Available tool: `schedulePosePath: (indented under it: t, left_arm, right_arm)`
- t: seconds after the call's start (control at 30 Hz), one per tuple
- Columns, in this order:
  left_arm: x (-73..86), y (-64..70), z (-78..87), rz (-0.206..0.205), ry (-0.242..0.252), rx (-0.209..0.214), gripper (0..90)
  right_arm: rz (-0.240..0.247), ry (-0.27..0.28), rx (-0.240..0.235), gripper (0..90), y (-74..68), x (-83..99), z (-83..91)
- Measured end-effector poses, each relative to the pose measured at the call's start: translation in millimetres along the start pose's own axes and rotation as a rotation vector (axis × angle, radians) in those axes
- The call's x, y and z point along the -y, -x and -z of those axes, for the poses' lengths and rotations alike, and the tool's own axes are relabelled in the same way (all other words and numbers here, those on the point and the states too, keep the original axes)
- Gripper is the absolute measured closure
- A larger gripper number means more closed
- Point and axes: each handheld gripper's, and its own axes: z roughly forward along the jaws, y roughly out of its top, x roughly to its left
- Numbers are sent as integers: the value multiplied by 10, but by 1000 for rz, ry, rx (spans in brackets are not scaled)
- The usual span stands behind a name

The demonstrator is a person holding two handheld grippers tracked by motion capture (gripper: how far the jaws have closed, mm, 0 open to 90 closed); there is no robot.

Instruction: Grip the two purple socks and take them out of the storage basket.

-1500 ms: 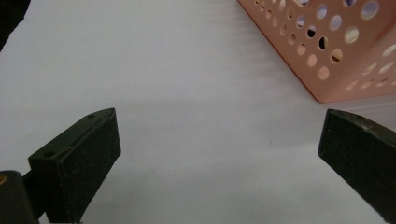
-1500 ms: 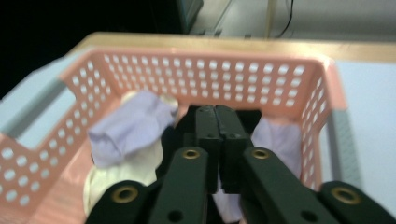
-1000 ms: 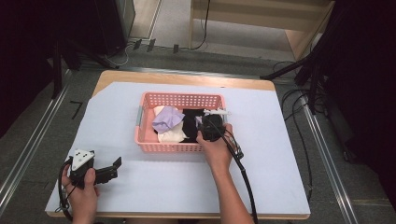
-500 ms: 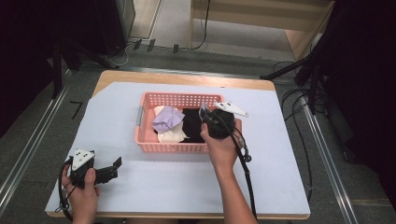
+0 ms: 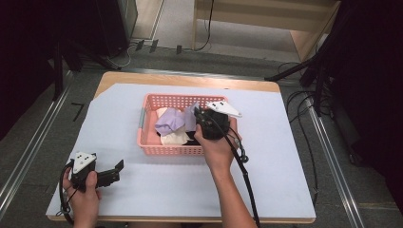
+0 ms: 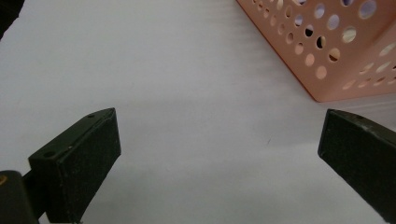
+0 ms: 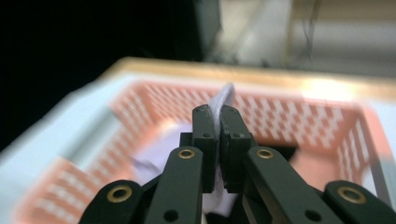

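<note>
while the right gripper (image 5: 202,118) is hanging over the pink basket (image 5: 177,100) at the middle of the desk (image 5: 266,156), its jaws are clamped together on a fold of lavender cloth (image 5: 172,119). seen from the right gripper view, a thin edge of that cloth (image 7: 223,100) is sticking up between the pressed jaws, with the basket wall (image 7: 289,116) blurred behind it. the rest of the lavender cloth is lying in the basket beside a cream cloth (image 5: 175,137) and something dark. the left gripper (image 5: 107,175) is sitting low at the near left corner of the desk, well apart from the basket, and its jaws are spread wide with nothing between them. ahead of them, a corner of the basket (image 6: 327,51) is standing on the white desk cover (image 6: 177,70).
</note>
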Motion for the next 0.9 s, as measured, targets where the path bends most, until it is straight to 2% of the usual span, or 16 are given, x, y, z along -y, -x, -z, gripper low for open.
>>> schedulePosePath:
  t: [0.1, 0.17, 0.2, 0.27, 0.3, 0.33, 0.47, 0.5, 0.57, 0.67, 0.73, 0.77, 0.8, 0.83, 0.87, 0.9]
  left_arm:
    - [-1, 2, 1, 4, -3, 0, 1]
    - [-1, 2, 0, 4, -3, 0, 1]
    - [-1, 3, 0, 4, -3, 0, 1]
    - [-1, 2, 0, 3, -4, -1, 1]
    - [-1, 3, 0, 4, -3, -1, 1]
    - [0, 4, -1, 4, -2, -2, 1]
    - [0, 2, -1, 3, 0, 0, 1]
    - [0, 3, -1, 3, 0, 0, 1]
    - [1, 4, -2, 4, 1, 0, 1]
    - [0, 3, -2, 4, -1, 1, 1]
    - [0, 1, -2, 5, -2, 1, 1]
    - [-1, -1, -1, 6, -3, 2, 1]
    - [-1, 0, -1, 6, -2, 1, 1]
    - [0, 1, -1, 5, -2, 2, 1]
    - [0, 1, -1, 4, -2, 3, 1]
    - [-1, -1, 0, 6, -4, 4, 1]
  right_arm:
    - [-50, -88, 27, 811, 146, 183, -216]
    - [-81, -135, 16, 745, 200, 265, -324]
    - [-79, -145, 12, 711, 207, 287, -354]
    - [-77, -154, 1, 616, 176, 321, -421]
    - [-78, -151, -6, 530, 136, 337, -465]
    - [-78, -151, -6, 530, 136, 337, -465]
    - [-67, -172, 33, 421, 78, 347, -561]
    - [-52, -191, 44, 373, 56, 364, -616]
    - [-46, -207, 54, 363, 38, 379, -645]
    - [3, -242, 95, 383, 10, 420, -716]
    - [3, -283, 123, 461, 6, 425, -735]
    - [14, -285, 134, 583, 22, 423, -728]
    - [14, -285, 134, 583, 22, 423, -728]
    - [21, -286, 128, 671, 49, 420, -711]
    - [21, -286, 128, 671, 49, 420, -711]
    - [11, -283, 122, 711, 57, 415, -700]
